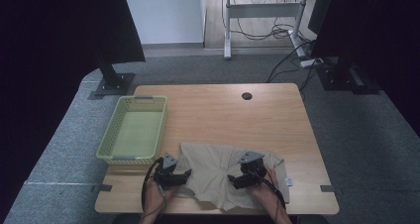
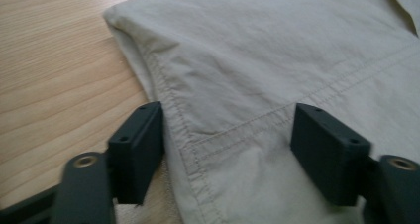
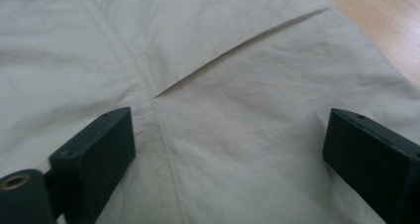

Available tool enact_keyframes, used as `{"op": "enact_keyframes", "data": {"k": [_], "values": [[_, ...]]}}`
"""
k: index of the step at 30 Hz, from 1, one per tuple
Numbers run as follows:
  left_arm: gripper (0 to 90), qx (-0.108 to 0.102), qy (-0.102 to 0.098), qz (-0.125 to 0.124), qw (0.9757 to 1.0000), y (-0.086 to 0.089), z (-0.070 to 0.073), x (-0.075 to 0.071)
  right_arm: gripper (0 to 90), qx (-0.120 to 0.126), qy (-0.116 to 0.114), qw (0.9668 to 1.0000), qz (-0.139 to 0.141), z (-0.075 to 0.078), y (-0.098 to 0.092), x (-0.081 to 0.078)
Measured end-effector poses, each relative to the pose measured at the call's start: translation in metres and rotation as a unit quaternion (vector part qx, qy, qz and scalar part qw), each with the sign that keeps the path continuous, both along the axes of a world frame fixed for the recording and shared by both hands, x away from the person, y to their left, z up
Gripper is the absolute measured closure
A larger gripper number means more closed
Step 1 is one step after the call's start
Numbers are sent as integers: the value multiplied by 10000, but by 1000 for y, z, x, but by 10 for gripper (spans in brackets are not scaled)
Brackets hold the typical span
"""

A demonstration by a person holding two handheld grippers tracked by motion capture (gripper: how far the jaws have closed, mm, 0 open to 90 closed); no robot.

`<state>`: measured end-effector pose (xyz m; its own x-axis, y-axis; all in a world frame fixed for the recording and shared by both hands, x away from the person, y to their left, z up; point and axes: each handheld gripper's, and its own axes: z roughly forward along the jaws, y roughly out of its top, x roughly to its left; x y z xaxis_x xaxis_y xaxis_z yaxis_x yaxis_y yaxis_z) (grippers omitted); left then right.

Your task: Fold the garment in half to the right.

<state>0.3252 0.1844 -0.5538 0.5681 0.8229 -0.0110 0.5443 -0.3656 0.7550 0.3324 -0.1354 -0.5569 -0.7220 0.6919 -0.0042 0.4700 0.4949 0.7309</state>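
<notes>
Lying flat – beige shorts | long axis – along table's near edge

The light wooden worktop with a round cable hole near its far edge carries a pale green perforated plastic basket at its left side. A crumpled beige cloth garment lies spread along the near edge, just beside the basket.

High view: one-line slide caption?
Two hand-held tongs, left and right, over beige garment on wooden table, beside green basket.
</notes>
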Motion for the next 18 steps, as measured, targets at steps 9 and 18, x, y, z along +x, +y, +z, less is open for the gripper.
{"op": "enact_keyframes", "data": {"k": [9,18], "values": [[652,-80,14,-110,9999,-5,2,-1,74,151,84,9997,-188,-3,-2,1],[861,102,75,-300,9995,-12,8,1,75,151,77,9997,-200,-3,-1,0]]}}
